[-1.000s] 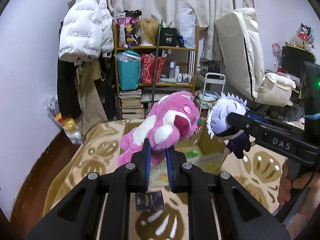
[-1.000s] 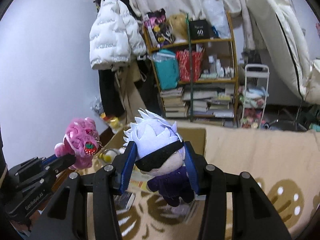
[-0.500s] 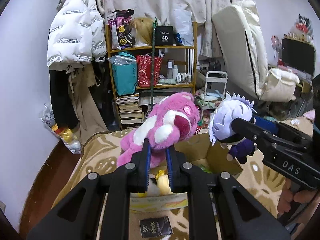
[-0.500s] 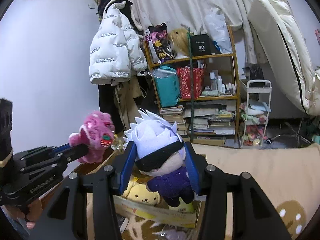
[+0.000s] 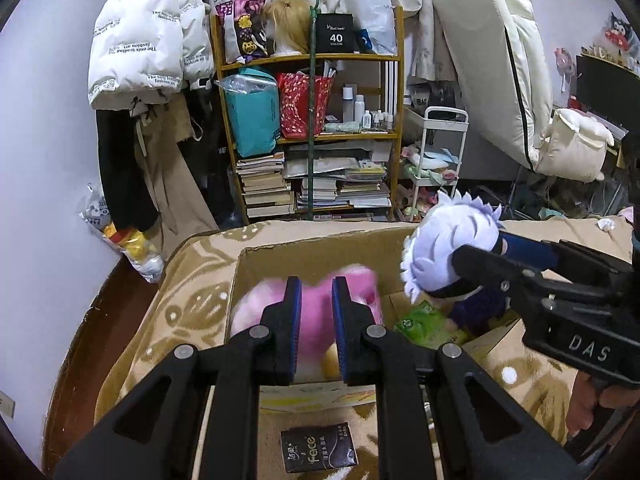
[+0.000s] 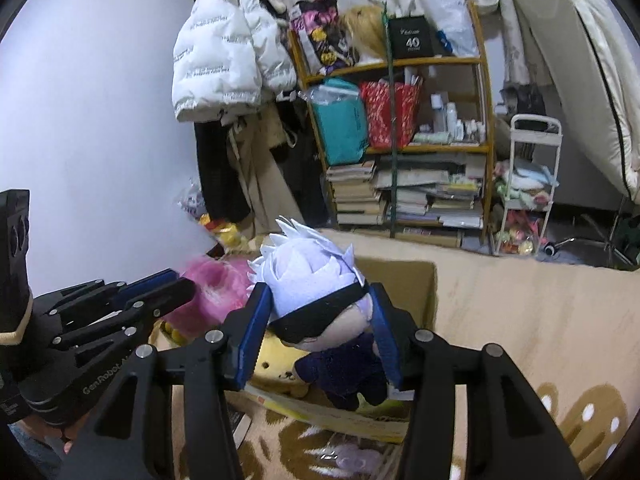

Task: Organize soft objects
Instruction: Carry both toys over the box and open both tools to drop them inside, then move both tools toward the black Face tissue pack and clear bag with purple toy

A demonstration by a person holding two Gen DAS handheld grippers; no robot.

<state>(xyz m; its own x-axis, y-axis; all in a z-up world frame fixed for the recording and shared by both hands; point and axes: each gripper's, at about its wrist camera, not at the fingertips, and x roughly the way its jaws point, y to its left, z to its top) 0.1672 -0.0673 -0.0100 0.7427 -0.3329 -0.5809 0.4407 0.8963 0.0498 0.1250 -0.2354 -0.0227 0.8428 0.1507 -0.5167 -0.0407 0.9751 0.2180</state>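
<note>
I held my left gripper (image 5: 314, 312) low inside the cardboard box (image 5: 320, 248), its fingers narrowly parted around the pink plush (image 5: 316, 304) — whether they gripped it, I could not tell; the toy was blurred. Best to lower before letting go. My right gripper (image 6: 316, 328) pinched the white-haired doll (image 6: 316, 300) — dark blindfold, purple body — above the box's yellow plush (image 6: 276, 364).

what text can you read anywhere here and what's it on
"40": black box on the top shelf; the small line under it is unreadable.
"DAS": right claw body.
"GenRobot": left claw body, rest hidden.
"Face": dark packet on the blanket; its other characters are too small.
"fashion", "The only leading": white puffer jacket, printed upside down.
Book spines: too small.
</note>
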